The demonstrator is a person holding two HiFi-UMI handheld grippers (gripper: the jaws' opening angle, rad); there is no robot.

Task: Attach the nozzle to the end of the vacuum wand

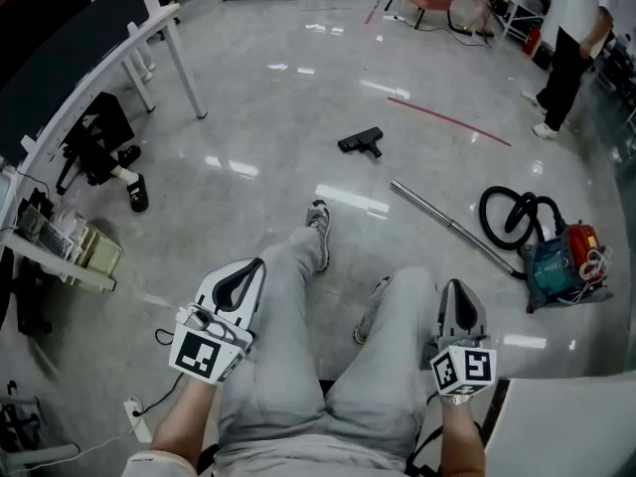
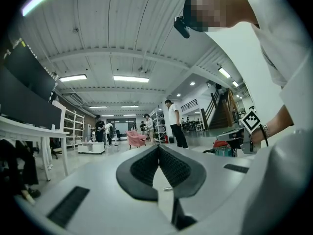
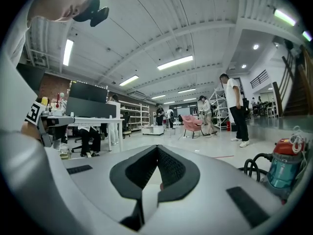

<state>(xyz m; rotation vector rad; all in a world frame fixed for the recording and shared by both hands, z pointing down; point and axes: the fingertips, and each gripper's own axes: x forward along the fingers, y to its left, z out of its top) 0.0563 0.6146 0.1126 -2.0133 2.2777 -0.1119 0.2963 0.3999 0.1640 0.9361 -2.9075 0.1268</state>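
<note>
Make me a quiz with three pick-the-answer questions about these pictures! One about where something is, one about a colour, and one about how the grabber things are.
1. Where is the black nozzle?
A. On the floor, apart from the wand
B. Fixed on the wand's end
C. Inside a box

2. What colour is the vacuum cleaner?
A. Yellow
B. Teal with red
C. White

3. How are the jaws of the left gripper and right gripper?
A. Wide open
B. Shut on the wand
C. Shut, holding nothing

Answers: 1 A, it lies alone on the floor; 2 B, its teal body has a red top; 3 C, each gripper view shows the jaws meeting with nothing between.
</note>
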